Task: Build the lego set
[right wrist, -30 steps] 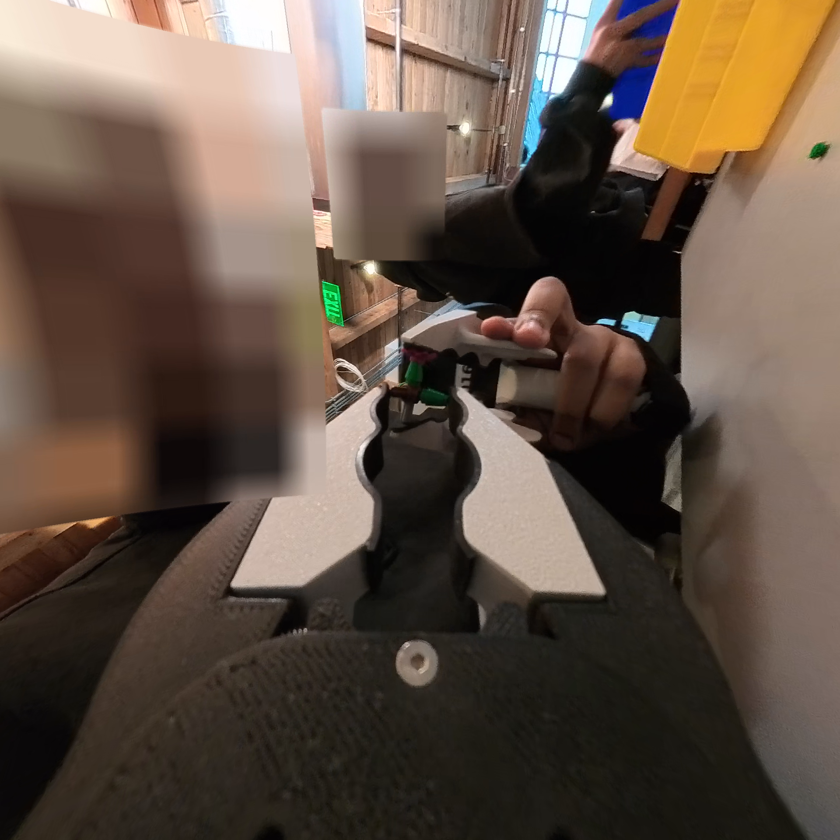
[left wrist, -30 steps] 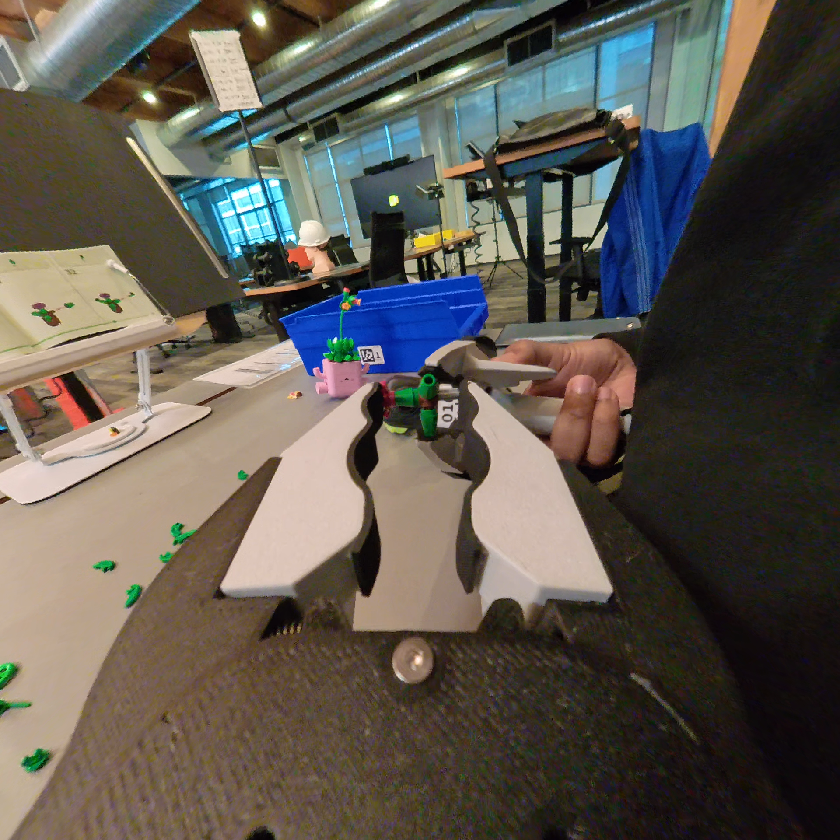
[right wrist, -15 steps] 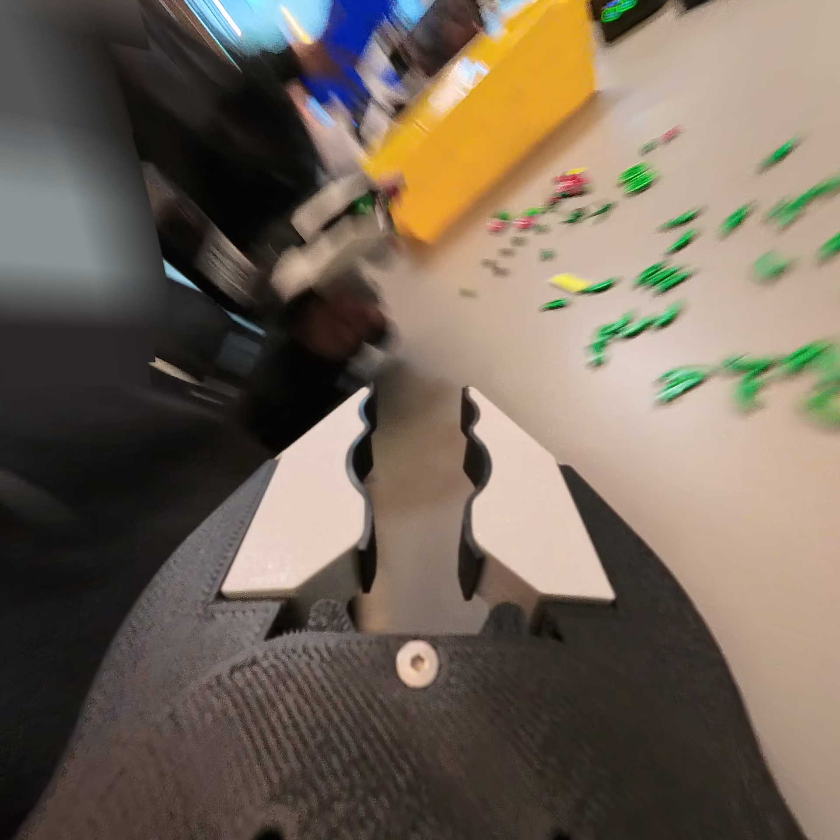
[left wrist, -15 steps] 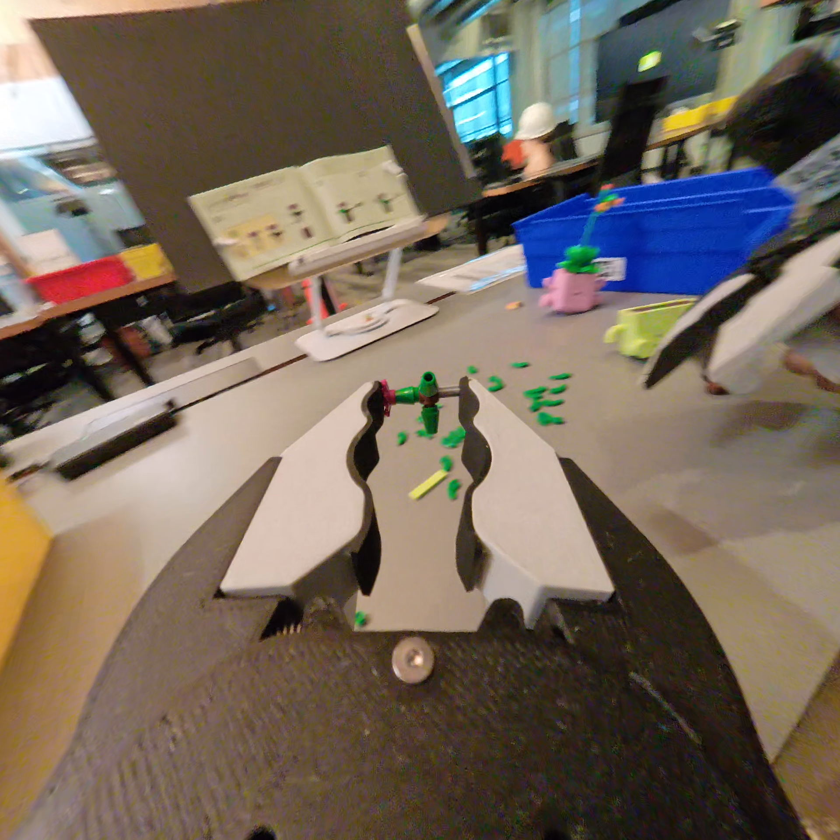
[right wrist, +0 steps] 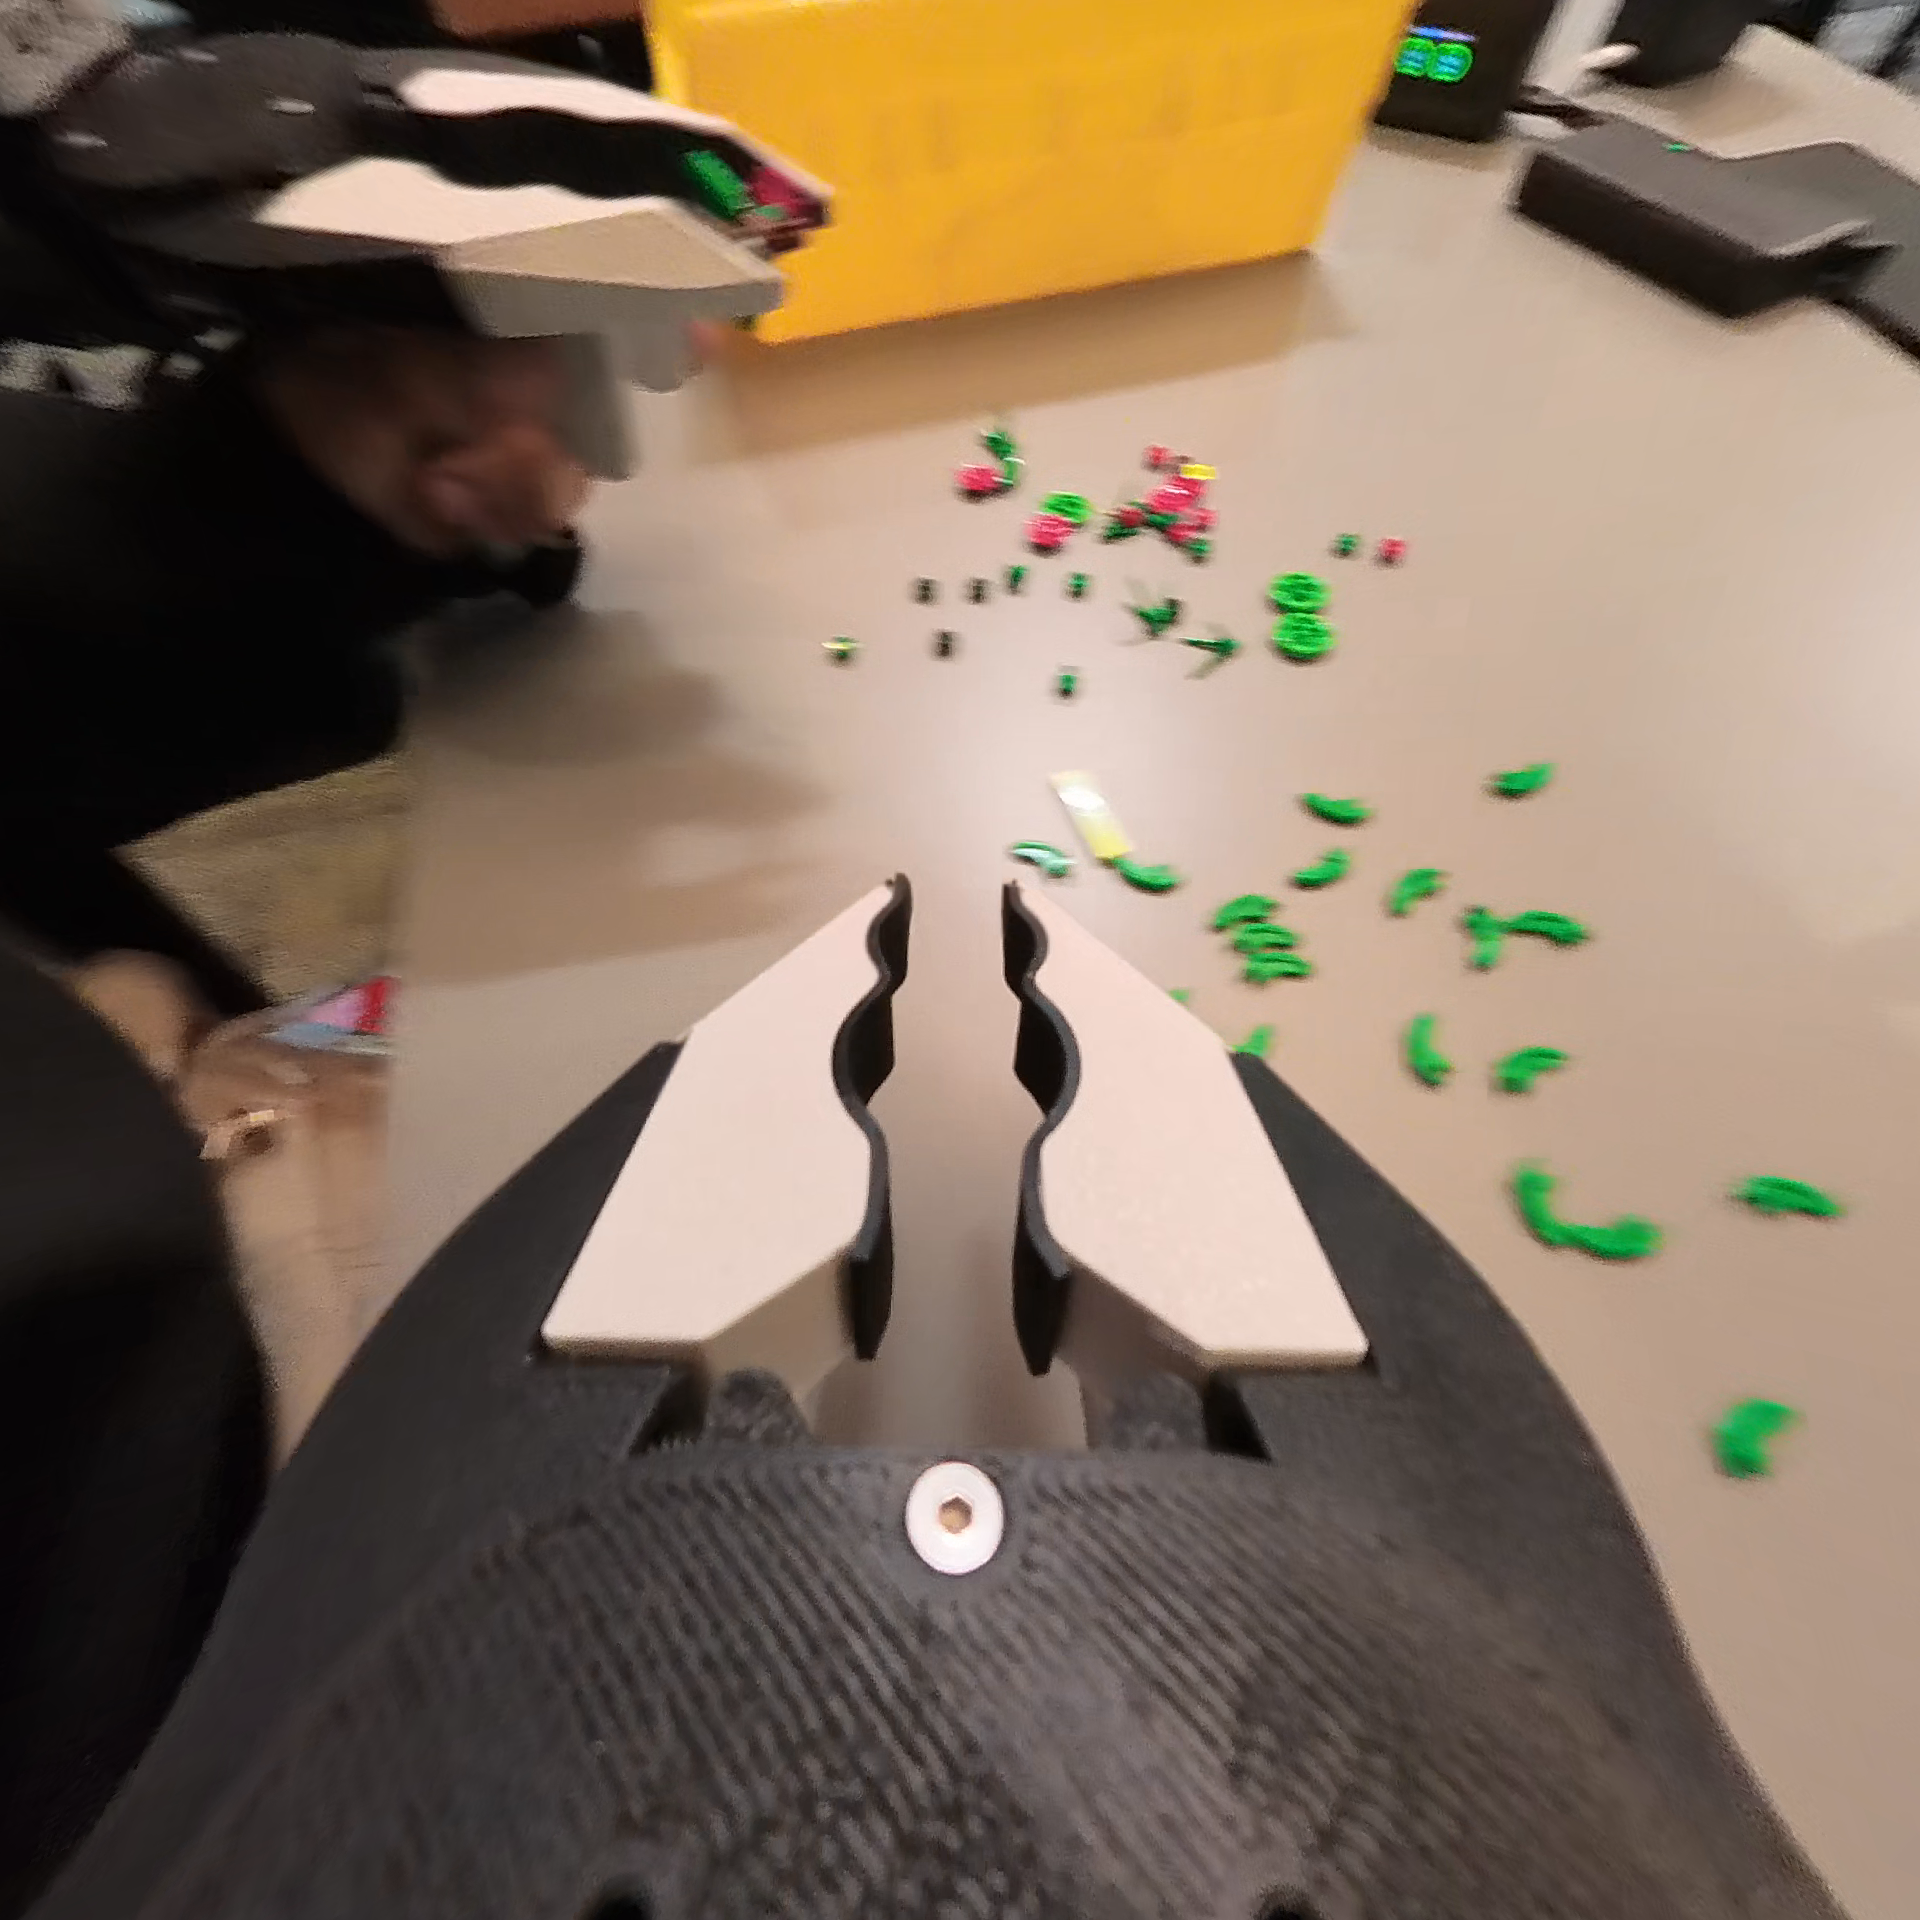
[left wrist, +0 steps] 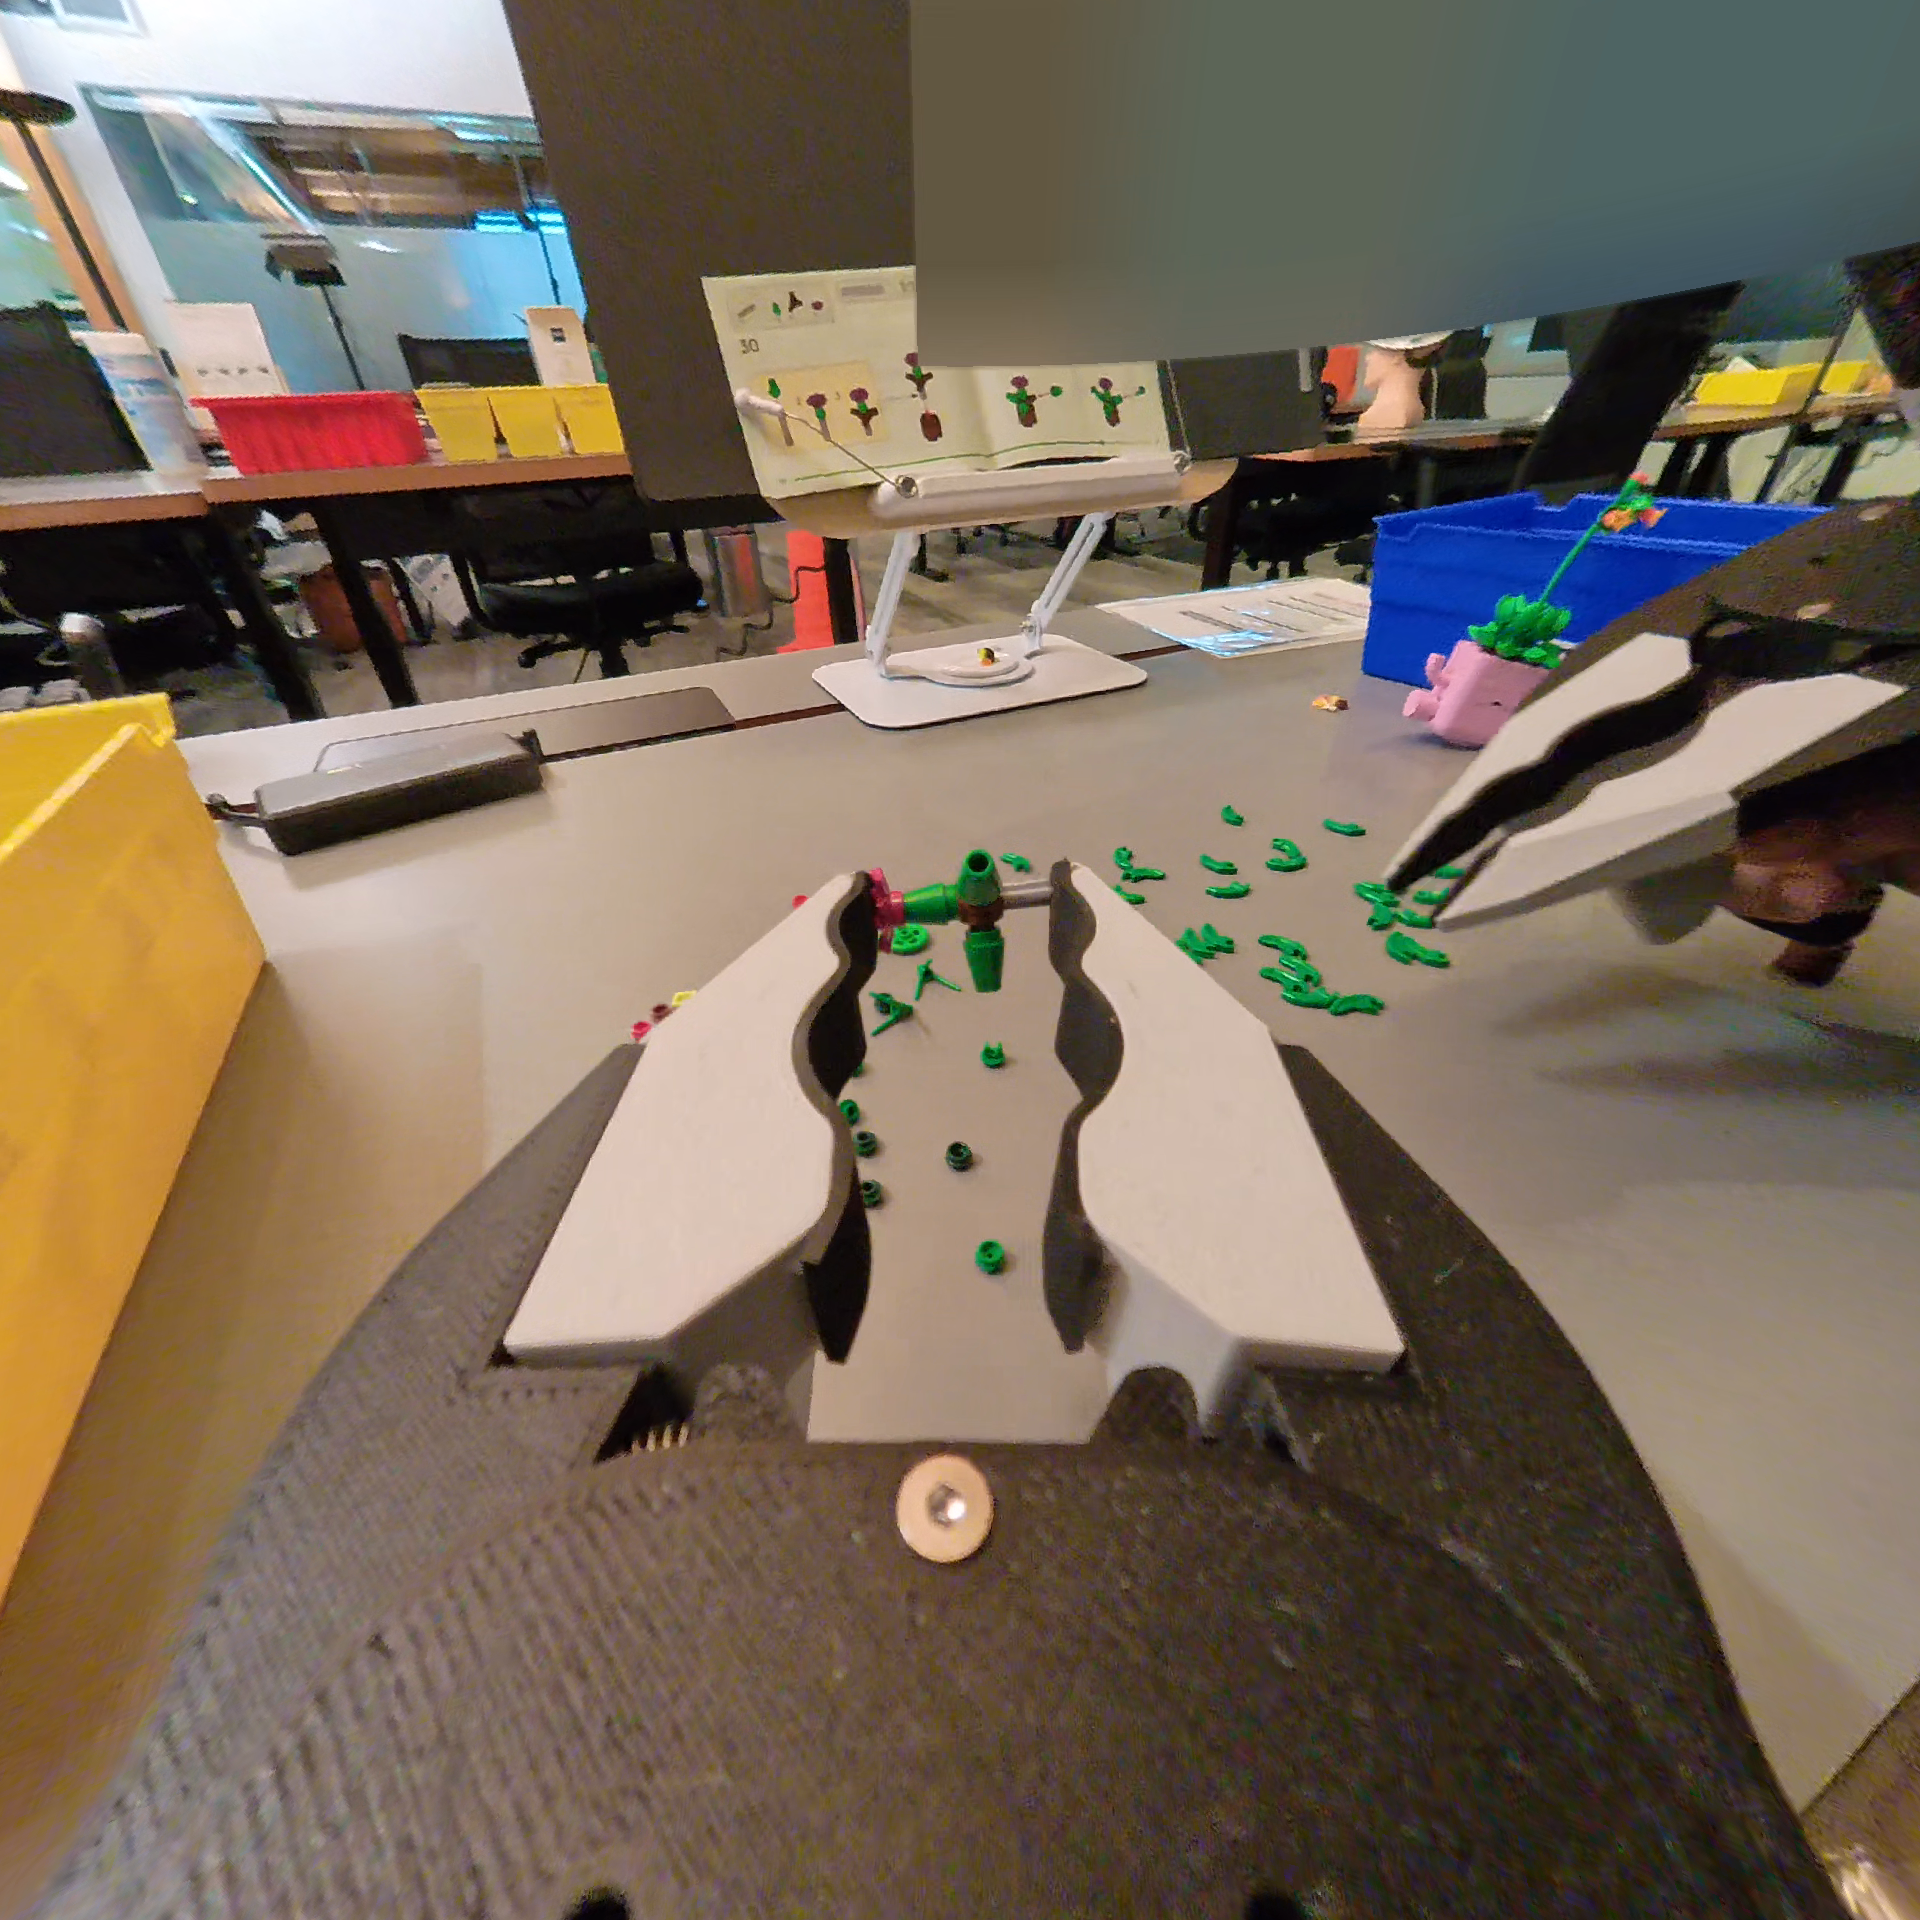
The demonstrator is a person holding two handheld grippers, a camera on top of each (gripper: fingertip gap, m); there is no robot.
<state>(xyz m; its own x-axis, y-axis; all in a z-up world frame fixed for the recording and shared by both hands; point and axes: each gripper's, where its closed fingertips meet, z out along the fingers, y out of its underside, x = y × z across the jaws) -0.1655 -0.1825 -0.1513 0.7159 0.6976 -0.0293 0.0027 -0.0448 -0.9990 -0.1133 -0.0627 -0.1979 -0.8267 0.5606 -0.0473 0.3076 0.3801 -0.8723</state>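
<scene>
My left gripper (left wrist: 961, 902) is shut on a small lego stem assembly (left wrist: 977, 909) made of green cones, a brown joint, a magenta flower and a grey bar, held crosswise above the grey table (left wrist: 623, 883). It also shows at the upper left of the right wrist view (right wrist: 774, 213). My right gripper (right wrist: 954, 896) is open a little and empty, low over the table. In the left wrist view its tips (left wrist: 1423, 904) sit right at a scatter of green leaf pieces (left wrist: 1299, 971). The leaves (right wrist: 1351, 935) lie just right of the right gripper.
A yellow bin (left wrist: 94, 935) stands at the left. A pink pot with a plant (left wrist: 1475, 691) and a blue bin (left wrist: 1538, 582) stand at the far right. An instruction booklet on a stand (left wrist: 935, 416) and a black power brick (left wrist: 395, 784) are at the back. Red and green small parts (right wrist: 1143, 509) and a yellow piece (right wrist: 1091, 821) lie ahead.
Both grippers swung from close together, up in front of the person, down over the table. The right gripper moved away to the green leaves; the left still holds the stem assembly.
</scene>
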